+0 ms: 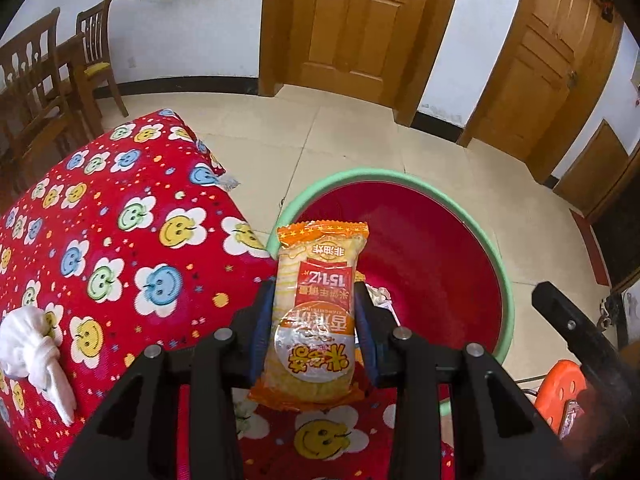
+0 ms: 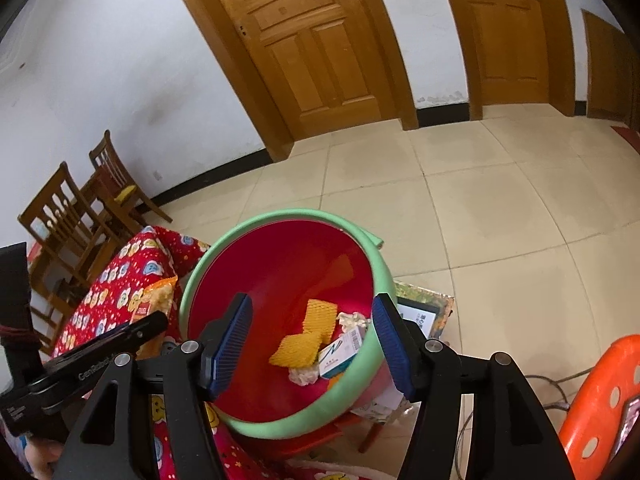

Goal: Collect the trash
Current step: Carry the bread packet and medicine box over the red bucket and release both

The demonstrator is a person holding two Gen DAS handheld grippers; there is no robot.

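In the left wrist view the left claw (image 1: 316, 312) tilts steeply down, its two blue ribbed pads clamped on one glossy orange snack packet (image 1: 318, 312) held upright over the near rim of the round red basin (image 1: 436, 248) with its green padded edge, beside the table (image 1: 120, 240) in red smiley-flower cloth where one knotted white rag (image 1: 34, 354) lies. In the right wrist view the right claw (image 2: 312, 348) also angles down over the basin (image 2: 280, 272), jaws spread and gripping nothing, above two yellow foam nets (image 2: 308, 336), one small white carton (image 2: 340, 354) and crumpled tissue (image 2: 304, 376).
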